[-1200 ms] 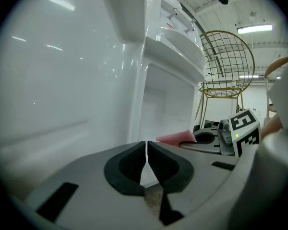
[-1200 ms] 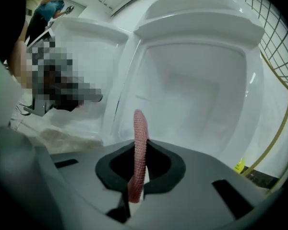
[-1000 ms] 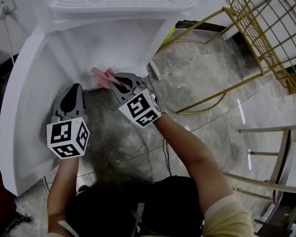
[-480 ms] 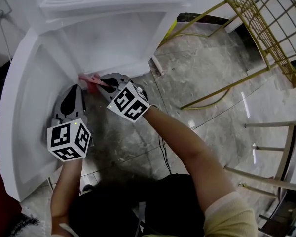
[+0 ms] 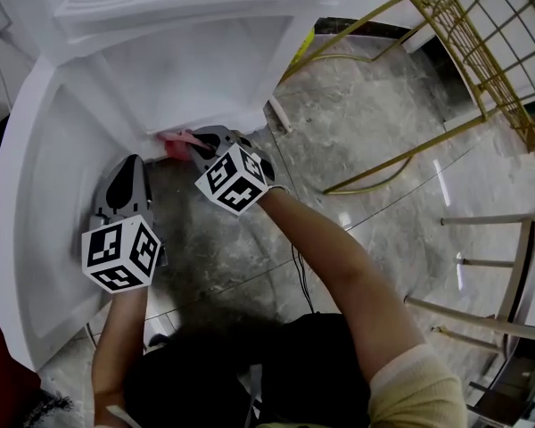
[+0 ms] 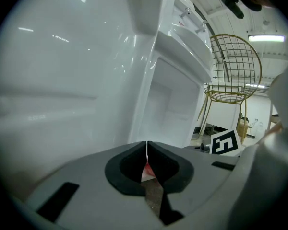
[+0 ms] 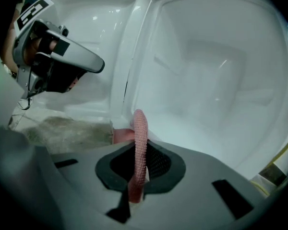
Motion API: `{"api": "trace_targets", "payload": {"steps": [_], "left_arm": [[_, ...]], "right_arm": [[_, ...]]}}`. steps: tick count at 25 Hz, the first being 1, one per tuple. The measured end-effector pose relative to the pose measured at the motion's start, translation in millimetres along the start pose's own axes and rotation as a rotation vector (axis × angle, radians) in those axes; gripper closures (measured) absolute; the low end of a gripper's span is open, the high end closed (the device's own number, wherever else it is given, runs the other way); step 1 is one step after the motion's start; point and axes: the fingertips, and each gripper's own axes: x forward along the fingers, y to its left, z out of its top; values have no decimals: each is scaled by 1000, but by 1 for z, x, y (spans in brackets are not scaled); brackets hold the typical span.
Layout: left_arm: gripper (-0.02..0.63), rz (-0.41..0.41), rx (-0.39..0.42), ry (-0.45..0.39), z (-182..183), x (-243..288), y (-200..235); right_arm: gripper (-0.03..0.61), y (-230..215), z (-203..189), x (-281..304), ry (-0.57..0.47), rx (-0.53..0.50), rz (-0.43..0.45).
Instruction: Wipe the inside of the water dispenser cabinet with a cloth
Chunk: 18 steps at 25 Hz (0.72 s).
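Pinching a pink cloth (image 7: 139, 143) edge-on between the fingers of the right gripper (image 5: 194, 143), low at the front left corner of the open water dispenser cabinet (image 5: 205, 69), by its bottom lip. Holding the left gripper (image 5: 131, 160) just beside and left, fingers pressed together on nothing, near the open white door (image 5: 31, 203). Crouching over grey marble floor (image 5: 366, 141).

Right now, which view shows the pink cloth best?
Right gripper view: the cloth sits close-up at centre, pinched between the fingers. Head view shows a small pink patch; left gripper view only a sliver.
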Motion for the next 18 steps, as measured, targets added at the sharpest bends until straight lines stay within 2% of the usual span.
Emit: {"api": "trace_targets", "payload": {"steps": [5, 11, 18], "left_arm": [[598, -4, 2, 5, -1, 1, -2], [598, -18, 21, 5, 1, 0, -9], [598, -30, 31, 9, 0, 0, -14]], "right_arm": [[551, -17, -18, -12, 39, 41, -77], [551, -33, -36, -27, 46, 129, -123], [551, -49, -55, -42, 85, 147, -182]]}}
